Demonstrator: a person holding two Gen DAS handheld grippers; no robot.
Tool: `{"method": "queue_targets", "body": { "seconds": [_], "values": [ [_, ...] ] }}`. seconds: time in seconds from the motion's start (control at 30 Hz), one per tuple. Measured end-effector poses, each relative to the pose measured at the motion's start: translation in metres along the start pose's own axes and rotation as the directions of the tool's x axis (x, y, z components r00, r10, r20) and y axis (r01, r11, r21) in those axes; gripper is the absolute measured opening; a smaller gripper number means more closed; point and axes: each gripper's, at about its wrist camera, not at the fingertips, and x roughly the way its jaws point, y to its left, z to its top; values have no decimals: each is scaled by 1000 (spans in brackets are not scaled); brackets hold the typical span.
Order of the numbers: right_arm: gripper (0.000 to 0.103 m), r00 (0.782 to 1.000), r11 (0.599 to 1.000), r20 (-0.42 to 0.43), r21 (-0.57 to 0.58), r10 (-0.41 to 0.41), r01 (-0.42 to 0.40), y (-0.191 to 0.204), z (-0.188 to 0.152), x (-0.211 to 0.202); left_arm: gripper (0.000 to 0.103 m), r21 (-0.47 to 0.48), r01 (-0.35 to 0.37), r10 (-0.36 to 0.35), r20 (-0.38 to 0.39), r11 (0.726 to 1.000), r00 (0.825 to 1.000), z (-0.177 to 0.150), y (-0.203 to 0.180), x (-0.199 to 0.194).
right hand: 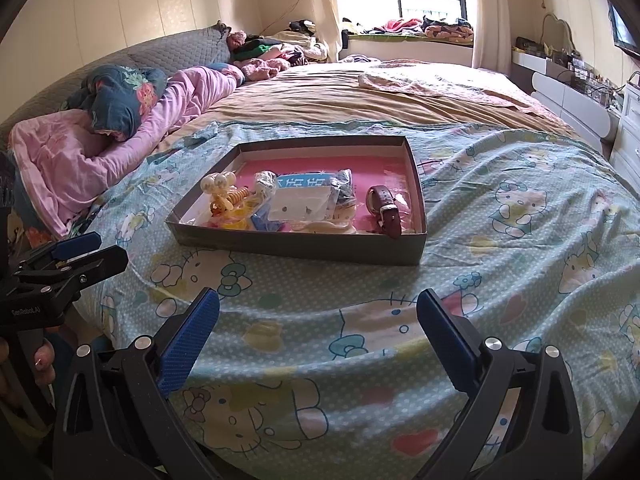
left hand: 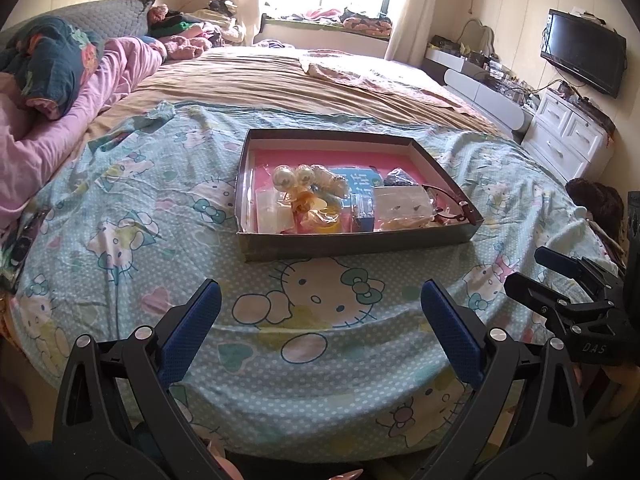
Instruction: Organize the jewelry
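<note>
A shallow grey box [left hand: 352,244] with a pink floor lies on the Hello Kitty sheet; it also shows in the right wrist view [right hand: 296,249]. Inside are pearl hair pieces [left hand: 292,176] [right hand: 218,185], a clear bag with earrings [left hand: 402,202] [right hand: 302,204], a small blue box [left hand: 362,216], yellow pieces [right hand: 234,214] and a dark red watch strap [left hand: 460,204] [right hand: 386,210]. My left gripper [left hand: 320,320] is open and empty, short of the box's near edge. My right gripper [right hand: 318,320] is open and empty, also short of the box. Each gripper shows at the edge of the other's view.
The box rests on a bed with a Hello Kitty sheet [left hand: 312,300] and a tan sheet [left hand: 280,84] beyond. Pink bedding [left hand: 60,128] is heaped at the left. A white dresser [left hand: 568,136] and a wall TV [left hand: 584,52] stand at the right.
</note>
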Motion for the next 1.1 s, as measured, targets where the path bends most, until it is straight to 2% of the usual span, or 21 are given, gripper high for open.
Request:
{"method": "queue_targets", "body": {
  "seconds": [1.1],
  "values": [
    [98,1000,1000,-2,-2,1,-1,1,2,-6,93,8,-9,9,4,1000,1000,1,-1,-6]
  ]
}}
